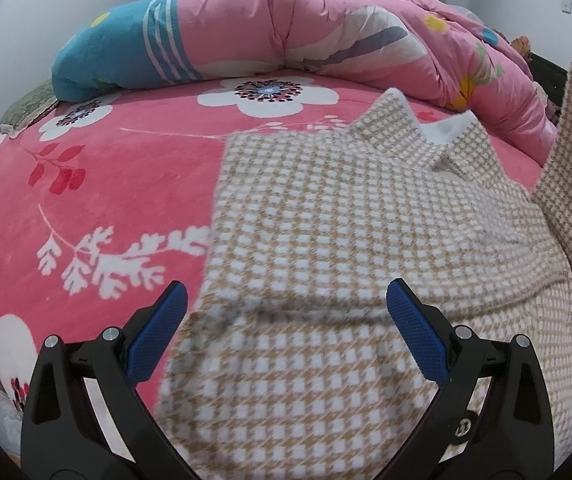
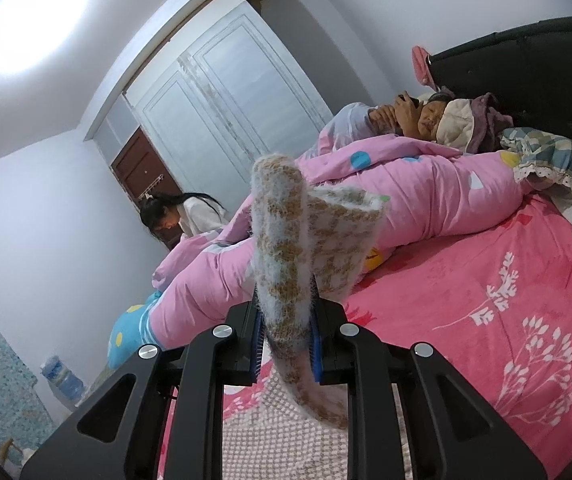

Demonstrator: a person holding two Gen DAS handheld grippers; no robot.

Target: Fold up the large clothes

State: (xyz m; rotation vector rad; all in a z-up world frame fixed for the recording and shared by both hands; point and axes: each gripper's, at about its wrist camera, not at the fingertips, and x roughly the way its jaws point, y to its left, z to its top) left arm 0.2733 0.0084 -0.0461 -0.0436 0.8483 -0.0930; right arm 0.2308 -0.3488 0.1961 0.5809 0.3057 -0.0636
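Left gripper pose: we see the left gripper (image 1: 286,300) tilted down toward the bed, hovering over the lower part of the houndstooth garment (image 1: 346,240).
Left gripper state: its blue pads (image 1: 418,336) stand wide apart, with nothing between them; we cannot tell whether they touch the fabric below.
Right gripper pose: we see the right gripper (image 2: 286,336) pointing nearly level across the bed, slightly downward.
Right gripper state: its jaws are nearly together, clamped on a thick fold of the garment, which sticks up past the fingers and hangs down below them.
Garment: it lies spread flat on the pink floral bedsheet (image 1: 105,160), collar toward the pink duvet (image 1: 326,20), with one part lifted at the right edge of the left view.
Bed: a person (image 2: 426,116) lies under the duvet.
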